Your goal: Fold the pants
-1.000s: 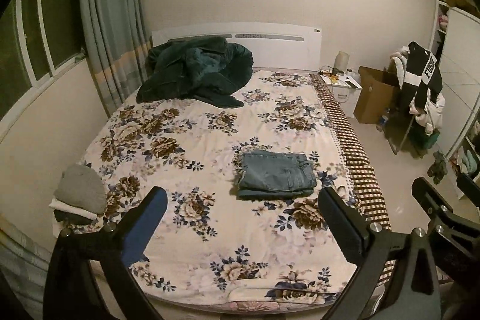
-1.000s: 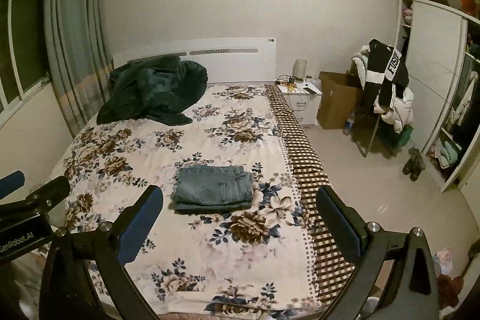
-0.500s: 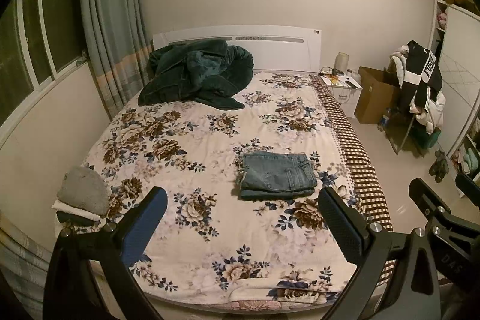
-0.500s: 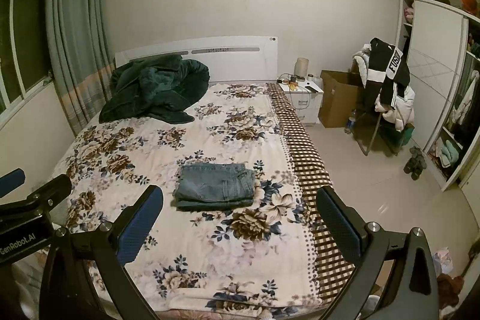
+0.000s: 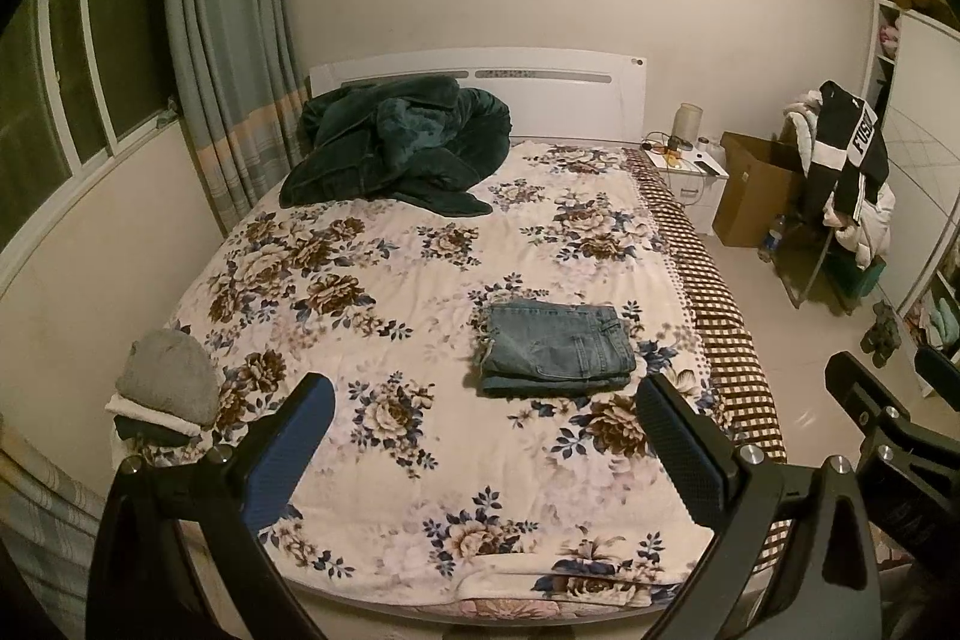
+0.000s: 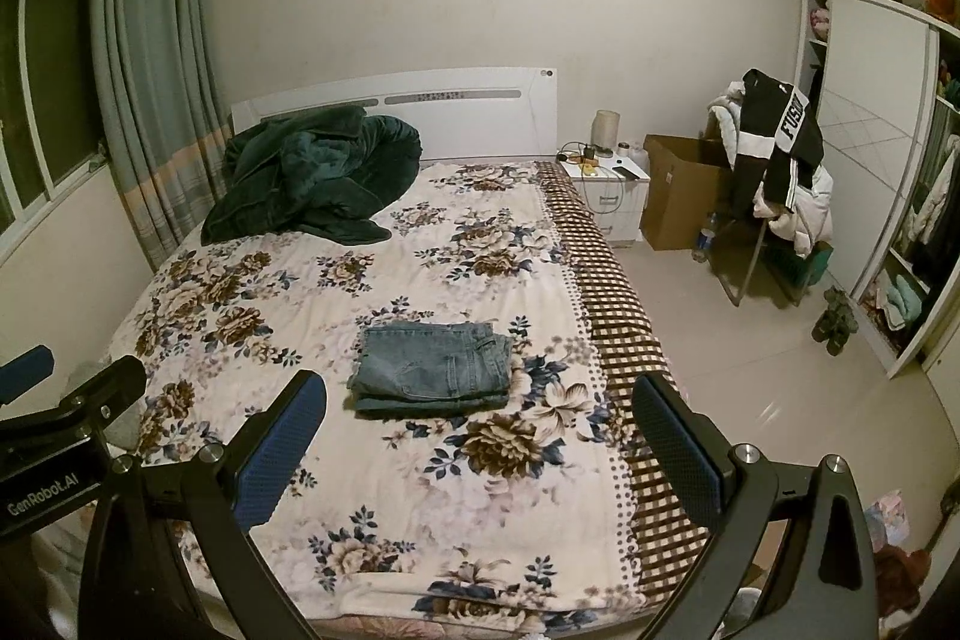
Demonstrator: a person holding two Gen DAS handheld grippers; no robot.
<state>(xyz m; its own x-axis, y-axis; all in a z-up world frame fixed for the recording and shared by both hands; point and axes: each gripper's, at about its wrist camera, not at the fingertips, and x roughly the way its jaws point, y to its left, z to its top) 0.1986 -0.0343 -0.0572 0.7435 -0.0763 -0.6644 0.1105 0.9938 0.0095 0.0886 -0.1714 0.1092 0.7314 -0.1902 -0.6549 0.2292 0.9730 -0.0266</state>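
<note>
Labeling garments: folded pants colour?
Faded blue denim pants, clearest in the right wrist view.

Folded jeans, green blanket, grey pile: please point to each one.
folded jeans (image 5: 555, 340), left wrist view, top layer.
green blanket (image 5: 396, 139), left wrist view, middle of heap.
grey pile (image 5: 168, 376), left wrist view, top garment.

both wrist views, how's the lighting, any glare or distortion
Left wrist view: dim warm indoor light, dark window, strong fisheye bending of the curtain and black corner vignette; folded jeans stay sharp. Right wrist view: same yellowish cast, faint glare streaks on the floor tiles, wardrobe bowed at the edge.
</note>
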